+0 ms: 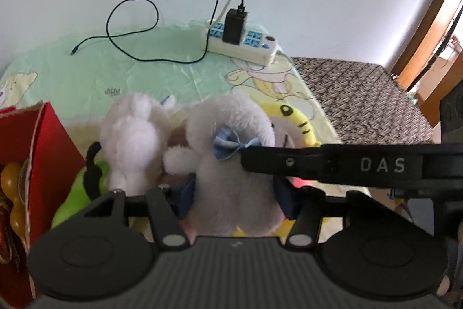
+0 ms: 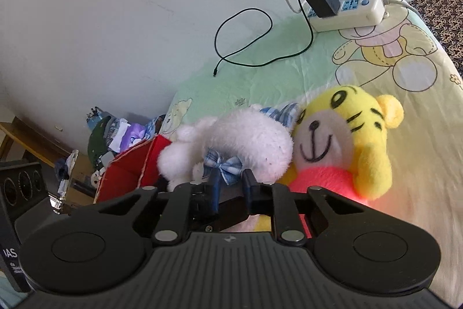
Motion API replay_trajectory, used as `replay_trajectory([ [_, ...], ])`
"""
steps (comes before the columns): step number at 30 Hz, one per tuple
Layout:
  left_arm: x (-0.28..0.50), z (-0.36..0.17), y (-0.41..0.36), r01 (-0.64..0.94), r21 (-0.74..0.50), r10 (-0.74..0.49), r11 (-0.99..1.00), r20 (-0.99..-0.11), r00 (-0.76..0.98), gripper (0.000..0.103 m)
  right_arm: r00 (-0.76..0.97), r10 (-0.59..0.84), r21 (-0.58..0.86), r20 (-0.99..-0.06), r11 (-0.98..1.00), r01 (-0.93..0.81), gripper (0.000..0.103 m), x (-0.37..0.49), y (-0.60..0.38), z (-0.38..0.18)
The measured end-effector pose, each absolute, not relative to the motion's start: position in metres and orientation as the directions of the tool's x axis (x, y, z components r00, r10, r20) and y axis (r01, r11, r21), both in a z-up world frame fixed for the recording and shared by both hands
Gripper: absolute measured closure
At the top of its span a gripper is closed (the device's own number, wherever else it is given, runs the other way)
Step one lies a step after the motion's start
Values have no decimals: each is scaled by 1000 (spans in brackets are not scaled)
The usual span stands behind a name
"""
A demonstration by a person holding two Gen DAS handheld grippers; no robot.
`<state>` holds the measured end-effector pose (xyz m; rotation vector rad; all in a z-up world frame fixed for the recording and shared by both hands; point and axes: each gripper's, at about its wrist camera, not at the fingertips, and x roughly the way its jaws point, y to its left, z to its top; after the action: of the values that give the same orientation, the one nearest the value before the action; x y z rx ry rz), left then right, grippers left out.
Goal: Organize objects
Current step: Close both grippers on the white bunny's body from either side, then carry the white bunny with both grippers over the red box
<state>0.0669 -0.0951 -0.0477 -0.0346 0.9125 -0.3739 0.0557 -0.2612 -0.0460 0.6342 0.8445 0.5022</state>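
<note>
A white plush toy (image 1: 231,118) with a blue checked bow (image 1: 228,145) lies on the cartoon-print sheet (image 1: 150,71). My left gripper (image 1: 235,196) is shut on its fluffy body, with the blue pads (image 1: 185,197) pressed into the fur on both sides. My right gripper (image 1: 246,157) comes in from the right at the bow. In the right wrist view the right gripper (image 2: 231,182) is closed narrow, pinching the lower part of the bow (image 2: 224,167) under the plush's head (image 2: 254,138). A yellow tiger plush (image 2: 347,135) in a pink top leans against the white one.
A red box (image 1: 49,146) with brown things inside stands at the left, and a green plush (image 1: 72,196) lies beside it. Another white fluffy shape (image 1: 133,141) sits left of the held toy. A power strip (image 1: 243,44) with a black charger and its looping cable lies by the wall. A patterned surface (image 1: 361,94) adjoins on the right.
</note>
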Motion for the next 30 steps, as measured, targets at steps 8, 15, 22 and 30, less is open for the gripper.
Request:
replay_trajectory([
  [8,27,-32,-92,337,-198,-368,920,-728,578,46,591,627,660,-508,724,-201,85,28,-251,-30],
  [15,-11,-19,-78,336,-191,-367,922,-703,609,46,601,638,614,-481,735,-288,84,-2,-232,-16],
  [22,-39,5,-46,330,-164,-356,930,-631,690,46,617,667,593,-417,715,-371,84,-10,-197,9],
  [30,-48,29,36,301,-159,-337,940,-559,758,46,613,697,542,-373,699,-466,84,4,-112,28],
])
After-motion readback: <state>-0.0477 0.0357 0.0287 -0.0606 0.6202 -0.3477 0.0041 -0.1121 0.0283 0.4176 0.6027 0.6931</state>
